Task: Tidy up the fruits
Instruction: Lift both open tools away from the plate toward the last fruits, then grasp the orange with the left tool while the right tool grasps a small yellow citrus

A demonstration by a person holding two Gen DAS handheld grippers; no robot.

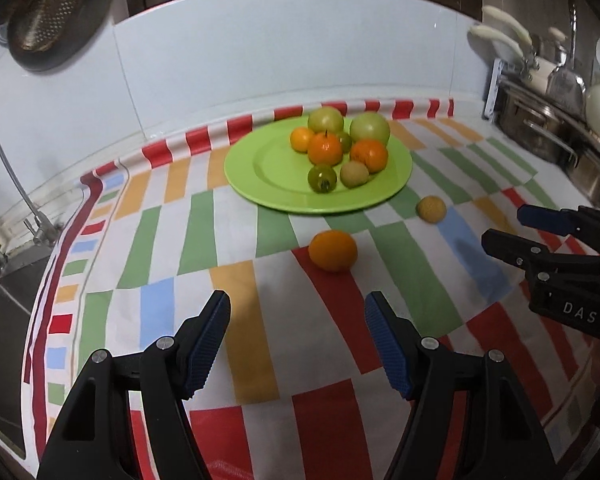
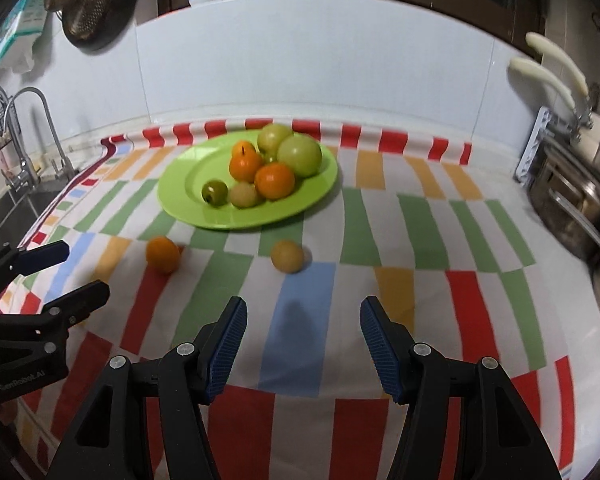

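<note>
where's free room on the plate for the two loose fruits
The green plate's left half is bare, bordered by its rim and the small green fruit. Its right half is crowded with piled fruit. The orange and yellowish fruit lie on the cloth in front of it.

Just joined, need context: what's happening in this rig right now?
Fruit sorting, mid-task. Most fruit already sits on the green plate. An orange and a small yellow fruit lie loose on the striped cloth. The left gripper and right gripper are both open, holding nothing, short of the loose fruit.
</note>
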